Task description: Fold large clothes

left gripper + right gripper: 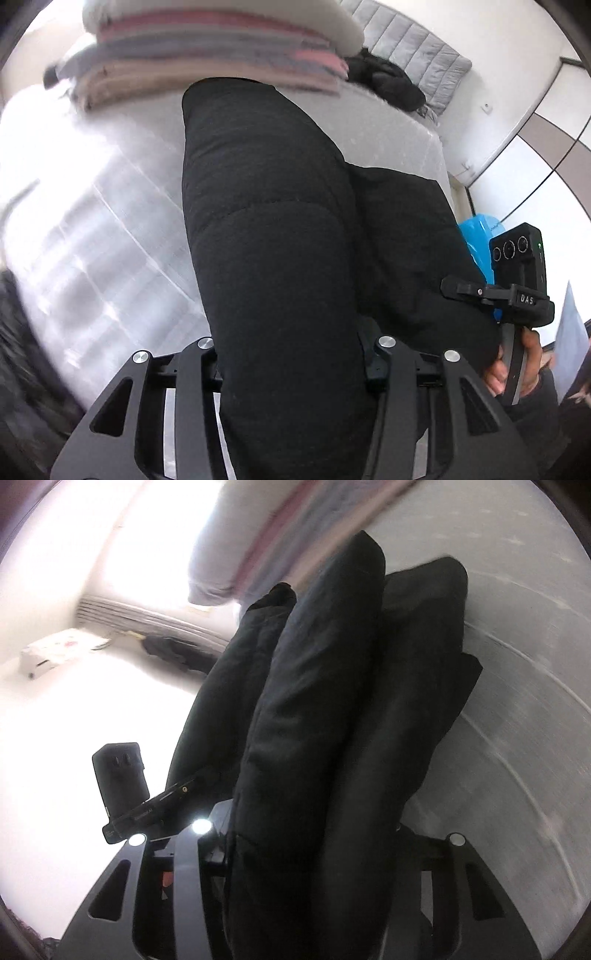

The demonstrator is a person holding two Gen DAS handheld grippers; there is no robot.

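Note:
A black padded jacket [273, 229] is bunched in thick folds and fills the middle of both views [317, 701]. My left gripper [295, 365] is shut on a fold of it, which hides the fingertips. My right gripper [306, 849] is shut on several stacked folds of the same jacket; its fingertips are hidden too. The jacket hangs over a grey quilted bed [110, 229]. The right gripper also shows in the left wrist view [517, 280], held in a hand at the jacket's right edge. The left gripper shows in the right wrist view [125, 786] at the left.
A stack of folded pink, grey and beige clothes [207, 51] lies at the far end of the bed. Another dark garment [388, 81] and a grey quilted item [417, 48] lie beyond. A blue bag [480, 243] sits right. A radiator [147, 616] lines the wall.

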